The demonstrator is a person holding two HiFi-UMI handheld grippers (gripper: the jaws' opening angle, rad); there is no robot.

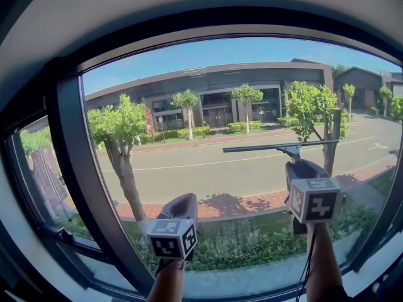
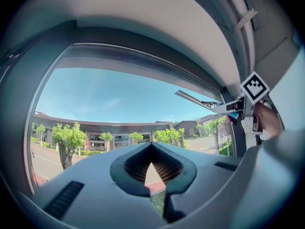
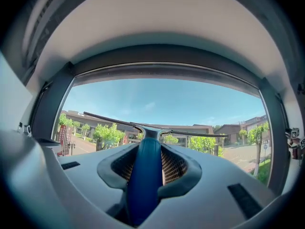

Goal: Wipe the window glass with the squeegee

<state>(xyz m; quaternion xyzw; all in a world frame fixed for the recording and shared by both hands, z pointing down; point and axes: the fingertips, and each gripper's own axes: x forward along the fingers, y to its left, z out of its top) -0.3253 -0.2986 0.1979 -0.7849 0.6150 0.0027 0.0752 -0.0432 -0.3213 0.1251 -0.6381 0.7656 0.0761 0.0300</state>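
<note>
The right gripper (image 1: 302, 168) pinched the squeegee (image 1: 280, 147) by its blue handle (image 3: 144, 173), jaws pressed against either side. The long blade (image 3: 119, 121) lay level just above and ahead of that gripper, at the window glass (image 1: 220, 99). The left gripper (image 1: 180, 206) was lower and off to its left, jaws pressed together, holding nothing.

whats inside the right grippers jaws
The squeegee: its blue handle is clamped by the right gripper, blade out ahead. The handle's lower end is covered by the jaws.
</note>
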